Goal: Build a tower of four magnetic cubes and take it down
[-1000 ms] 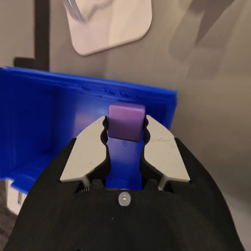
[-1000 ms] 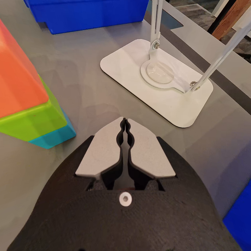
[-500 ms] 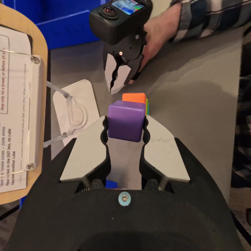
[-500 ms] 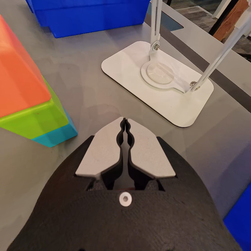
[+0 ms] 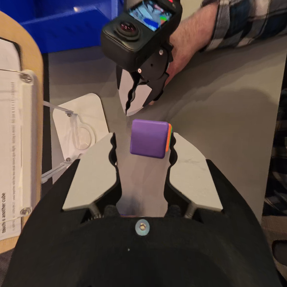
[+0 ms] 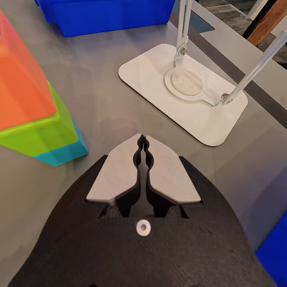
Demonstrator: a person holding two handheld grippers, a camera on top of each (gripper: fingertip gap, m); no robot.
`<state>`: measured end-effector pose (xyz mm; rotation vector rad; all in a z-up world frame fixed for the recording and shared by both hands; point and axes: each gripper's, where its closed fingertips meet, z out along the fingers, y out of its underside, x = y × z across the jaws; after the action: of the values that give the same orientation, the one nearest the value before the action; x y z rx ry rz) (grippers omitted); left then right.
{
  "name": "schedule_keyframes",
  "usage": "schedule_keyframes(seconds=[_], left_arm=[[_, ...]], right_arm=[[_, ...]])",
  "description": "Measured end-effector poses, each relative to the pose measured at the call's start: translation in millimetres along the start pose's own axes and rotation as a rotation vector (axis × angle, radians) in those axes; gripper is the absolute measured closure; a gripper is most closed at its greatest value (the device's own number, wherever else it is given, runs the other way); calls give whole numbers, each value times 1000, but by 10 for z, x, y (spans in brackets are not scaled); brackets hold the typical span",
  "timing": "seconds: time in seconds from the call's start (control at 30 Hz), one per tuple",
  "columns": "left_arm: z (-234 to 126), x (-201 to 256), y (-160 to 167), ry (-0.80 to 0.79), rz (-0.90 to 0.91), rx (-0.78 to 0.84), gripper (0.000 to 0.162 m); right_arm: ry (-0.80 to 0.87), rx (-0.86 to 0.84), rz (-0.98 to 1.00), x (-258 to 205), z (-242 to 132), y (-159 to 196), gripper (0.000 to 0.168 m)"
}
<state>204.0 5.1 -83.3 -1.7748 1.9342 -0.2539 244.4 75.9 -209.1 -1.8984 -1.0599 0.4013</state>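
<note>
I look straight down on a purple cube [image 5: 148, 139] that sits on top of the tower; only thin orange [image 5: 169, 138] and green edges show beneath it. My left gripper [image 5: 143, 135] is open above it, its fingers on either side and clear of the cube. In the right wrist view the tower stands at the left: orange cube [image 6: 20, 87] on green cube [image 6: 38, 136] on cyan cube [image 6: 62, 155]; its top is cut off. My right gripper [image 6: 142, 136] is shut and empty, just right of the tower's base. It also shows in the left wrist view [image 5: 128, 111].
A blue bin [image 6: 101, 14] stands beyond the tower, also seen in the left wrist view [image 5: 62, 26]. A white stand base [image 6: 194, 108] lies to the right. A wooden board with a paper sheet [image 5: 15, 139] rises at the left. A hand in a plaid sleeve [image 5: 186, 46] holds the right gripper. Some 15 cm of space lies between my two pairs of fingers.
My left gripper swung from the blue bin to above the tower with the purple cube, then opened, leaving the cube on the orange one. The right gripper stayed shut and almost still.
</note>
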Motion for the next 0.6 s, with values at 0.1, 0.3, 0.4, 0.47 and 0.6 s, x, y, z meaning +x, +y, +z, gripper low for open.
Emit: schedule_keyframes(seconds=[0.1, 0.3, 0.4, 0.47, 0.6], left_arm=[[-262, -48, 68, -43, -37, 82, 86], [-206, -47, 718, -116, -188, 219, 115], [51, -104, 987, -157, -281, 310, 146], [188, -204, 1095, -231, -321, 356, 162], [541, -276, 1149, -299, -336, 396, 162]], right_arm=[[-1, 2, 4, 3, -1, -2, 168], [-1, 1, 2, 1, -2, -1, 168], [-1, 11, 6, 6, -12, -12, 168], [-3, 18, 9, 11, -19, -18, 168], [11, 38, -22, 8, -42, -38, 168]])
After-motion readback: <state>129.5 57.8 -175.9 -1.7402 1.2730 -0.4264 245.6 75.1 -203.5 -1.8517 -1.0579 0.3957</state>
